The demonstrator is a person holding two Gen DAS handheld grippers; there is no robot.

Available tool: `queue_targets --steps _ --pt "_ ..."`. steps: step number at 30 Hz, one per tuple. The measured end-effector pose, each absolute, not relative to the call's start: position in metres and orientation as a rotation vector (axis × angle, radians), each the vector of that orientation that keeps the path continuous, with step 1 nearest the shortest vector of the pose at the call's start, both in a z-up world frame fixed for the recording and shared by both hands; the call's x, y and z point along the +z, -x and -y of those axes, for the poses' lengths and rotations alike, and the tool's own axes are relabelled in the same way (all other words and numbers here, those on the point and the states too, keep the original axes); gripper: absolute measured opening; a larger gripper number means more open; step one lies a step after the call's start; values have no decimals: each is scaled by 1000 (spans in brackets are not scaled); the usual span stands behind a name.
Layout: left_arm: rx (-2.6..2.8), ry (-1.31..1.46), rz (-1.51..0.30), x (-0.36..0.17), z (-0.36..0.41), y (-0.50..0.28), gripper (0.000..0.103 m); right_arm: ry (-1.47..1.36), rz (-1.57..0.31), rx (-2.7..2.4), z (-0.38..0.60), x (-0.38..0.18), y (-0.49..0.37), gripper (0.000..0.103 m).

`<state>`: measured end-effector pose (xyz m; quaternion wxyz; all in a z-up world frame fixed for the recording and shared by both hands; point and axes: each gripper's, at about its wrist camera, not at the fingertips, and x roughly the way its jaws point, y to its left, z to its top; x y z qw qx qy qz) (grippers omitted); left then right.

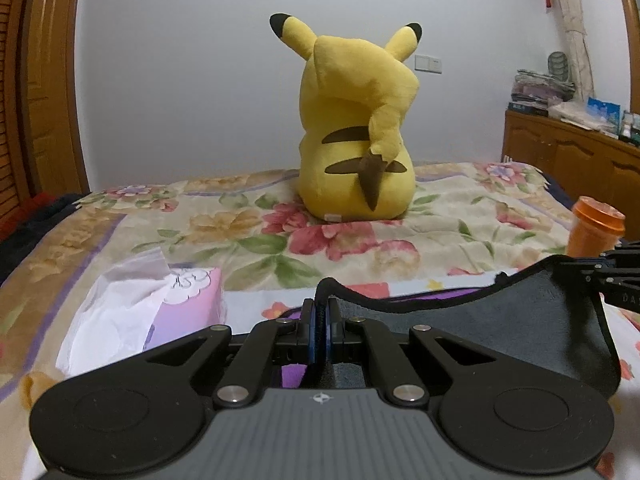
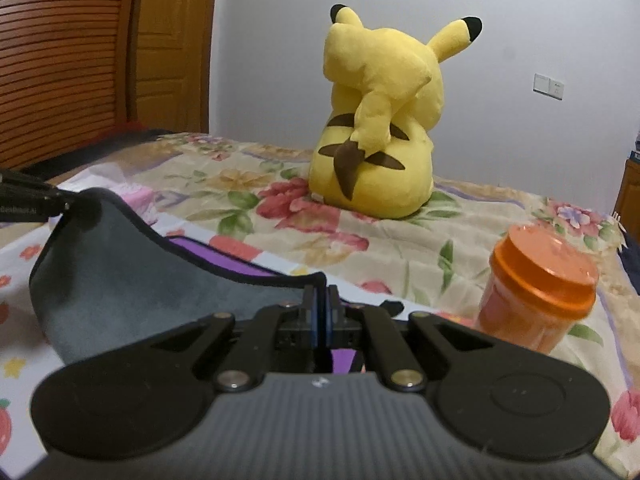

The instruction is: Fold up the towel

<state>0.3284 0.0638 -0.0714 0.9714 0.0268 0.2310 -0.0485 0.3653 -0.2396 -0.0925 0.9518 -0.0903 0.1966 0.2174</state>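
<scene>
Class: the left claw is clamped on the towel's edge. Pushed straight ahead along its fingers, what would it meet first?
Probably the yellow plush toy sitting ahead on the floral bedspread. The left claw, gripping the grey towel, points roughly at it; depth is unclear, so it might graze the bedspread first.

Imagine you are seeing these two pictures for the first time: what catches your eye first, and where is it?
The big yellow plush toy stands out at once, sitting mid-bed on the floral bedspread with its back to the cameras. Next comes the grey towel, lifted near the front between the left gripper and right gripper, each shut on its black-trimmed edge. An orange jar stands on the right.
</scene>
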Motion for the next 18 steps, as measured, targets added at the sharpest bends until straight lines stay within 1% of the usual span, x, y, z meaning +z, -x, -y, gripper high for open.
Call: queue_targets --steps 10,18 --pt "-92 -97 -439 -63 -56 -357 8 193 -382 392 235 -90 -390 4" --pt "-58 -80 -479 -84 -60 -384 8 200 -417 346 228 -109 -413 4"
